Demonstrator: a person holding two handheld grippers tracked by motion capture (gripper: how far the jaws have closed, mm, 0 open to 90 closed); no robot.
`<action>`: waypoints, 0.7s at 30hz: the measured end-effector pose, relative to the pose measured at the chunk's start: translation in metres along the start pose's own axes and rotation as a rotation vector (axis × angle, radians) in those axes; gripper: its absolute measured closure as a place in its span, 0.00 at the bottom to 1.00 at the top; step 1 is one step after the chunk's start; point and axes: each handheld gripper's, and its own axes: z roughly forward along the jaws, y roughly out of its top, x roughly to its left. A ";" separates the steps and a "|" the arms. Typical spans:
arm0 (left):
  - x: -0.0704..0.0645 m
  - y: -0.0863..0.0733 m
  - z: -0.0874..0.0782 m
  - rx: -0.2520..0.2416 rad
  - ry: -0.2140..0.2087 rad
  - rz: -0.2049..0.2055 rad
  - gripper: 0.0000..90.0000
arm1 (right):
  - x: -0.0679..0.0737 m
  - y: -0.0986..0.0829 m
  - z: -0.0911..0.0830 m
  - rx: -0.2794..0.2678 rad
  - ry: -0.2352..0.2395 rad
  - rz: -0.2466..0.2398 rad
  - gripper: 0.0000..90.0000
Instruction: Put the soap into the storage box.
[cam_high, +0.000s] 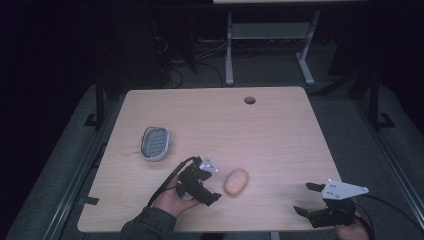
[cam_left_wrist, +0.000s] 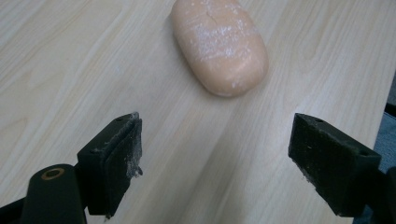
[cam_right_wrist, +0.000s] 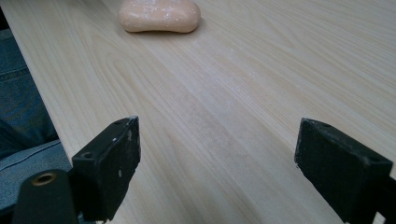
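Soap dish (cam_high: 155, 143), empty, at counter (cam_high: 280, 125) left; left claw (cam_high: 212, 182) next, jaws apart, nothing between them, aimed at the peach soap bar (cam_high: 236, 181) lying just beside it near the front edge; right claw (cam_high: 306, 199) well apart at the front right corner, jaws likewise spread and empty. The bar (cam_left_wrist: 219, 44) looks hard, light, smooth and probably slippery, with a powdery film; grip best across its short width, at mid-length. Open counter lies between bar and dish; the front edge is close.
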 end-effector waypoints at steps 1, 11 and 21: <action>0.000 0.004 0.003 0.009 -0.006 0.002 0.19 | 0.000 0.000 0.000 -0.002 -0.001 0.001 0.15; -0.003 0.019 0.016 0.029 -0.016 -0.007 0.19 | 0.000 0.000 -0.001 -0.005 0.002 0.004 0.15; -0.005 0.037 0.027 0.050 -0.019 -0.015 0.21 | -0.001 0.000 -0.001 -0.009 0.004 0.004 0.15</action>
